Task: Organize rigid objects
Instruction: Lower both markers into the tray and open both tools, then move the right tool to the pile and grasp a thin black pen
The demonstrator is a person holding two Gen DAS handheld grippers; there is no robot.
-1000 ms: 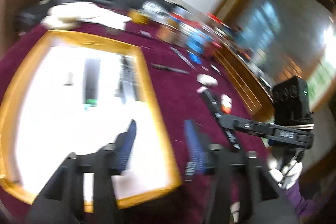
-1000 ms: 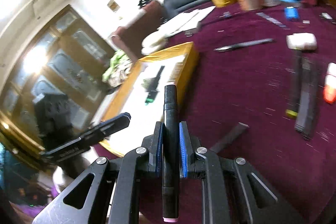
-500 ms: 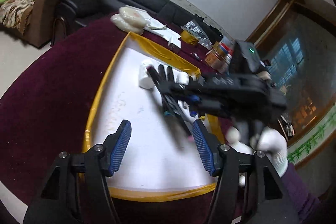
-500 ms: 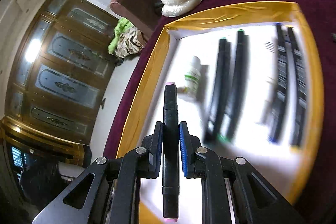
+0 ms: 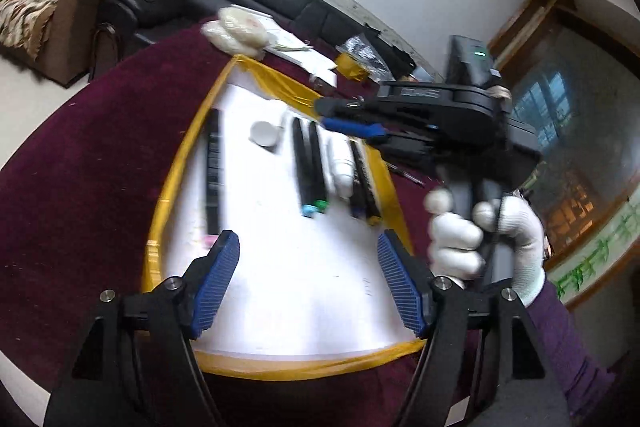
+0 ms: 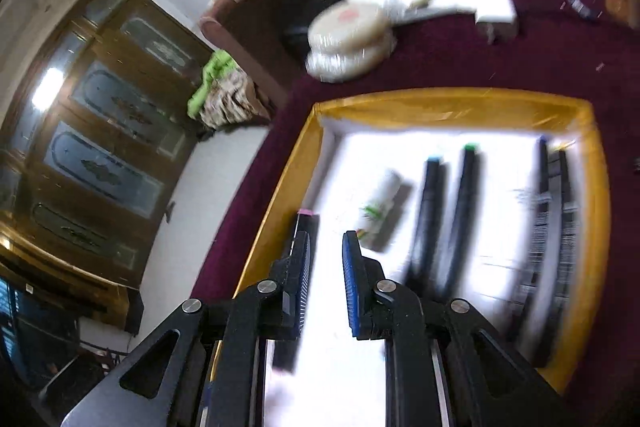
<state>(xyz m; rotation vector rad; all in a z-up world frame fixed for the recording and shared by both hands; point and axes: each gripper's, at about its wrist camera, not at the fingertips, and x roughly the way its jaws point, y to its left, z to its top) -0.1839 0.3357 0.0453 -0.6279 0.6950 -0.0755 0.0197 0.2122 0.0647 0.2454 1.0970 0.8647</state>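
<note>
two wrist views above a yellow-rimmed tray (image 5: 240,367) on a dark red worktop (image 5: 80,187). the black marker (image 5: 213,167), with a pink end, lies inside the tray along its left wall. the right tool (image 6: 325,279), held by a gloved hand (image 5: 480,239), hangs just over it with a narrow gap and nothing between its pads. the left tool (image 5: 308,279) stands wide and empty at the lower middle of its frame; its jaws have just been opening.

the placing step looks finished. the next move probably calls for lifting the right tool clear and picking another loose item off the worktop; which one cannot be told.

blur smears the two dark pens (image 5: 310,163), the small white bottle (image 6: 380,211) and the strips by the right wall. the right tool's finger hides part of the marker.
</note>
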